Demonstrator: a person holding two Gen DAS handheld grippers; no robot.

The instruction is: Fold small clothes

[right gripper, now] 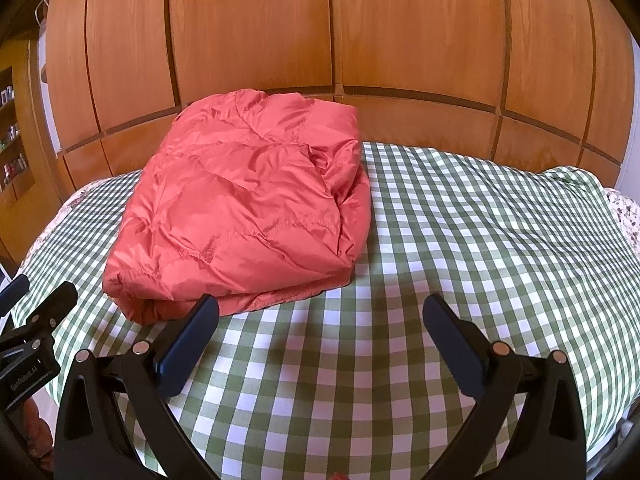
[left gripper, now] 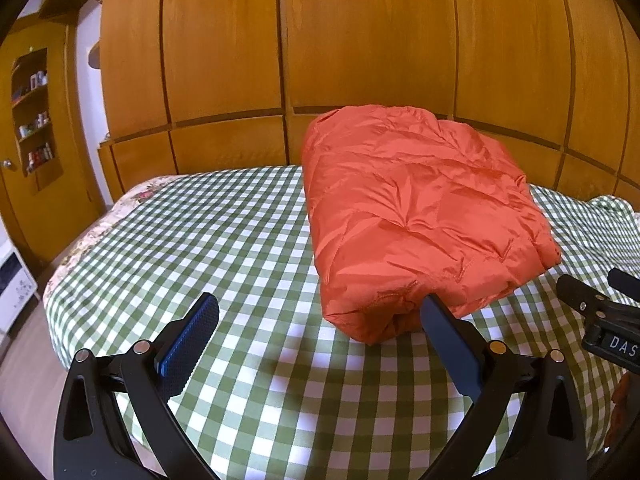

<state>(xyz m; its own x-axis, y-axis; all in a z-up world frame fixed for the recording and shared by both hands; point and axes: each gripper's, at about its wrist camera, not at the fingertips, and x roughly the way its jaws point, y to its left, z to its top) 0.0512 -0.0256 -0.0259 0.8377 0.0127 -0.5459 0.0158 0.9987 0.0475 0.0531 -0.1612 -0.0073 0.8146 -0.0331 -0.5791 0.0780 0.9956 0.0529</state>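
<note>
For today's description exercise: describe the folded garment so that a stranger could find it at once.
Start at the bed with the green-checked cover before the wooden panelled wall. On it lies one puffy orange quilted jacket, folded into a bundle. Nothing else there is orange or quilted.

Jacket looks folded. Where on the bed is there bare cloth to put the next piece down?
Two bare stretches of the checked bedcover: a wide one to the right of the orange jacket, reaching the rumpled far right corner, and another to its left, up to the floral edge. Less room in front: the open left gripper and right gripper hover there.
</note>
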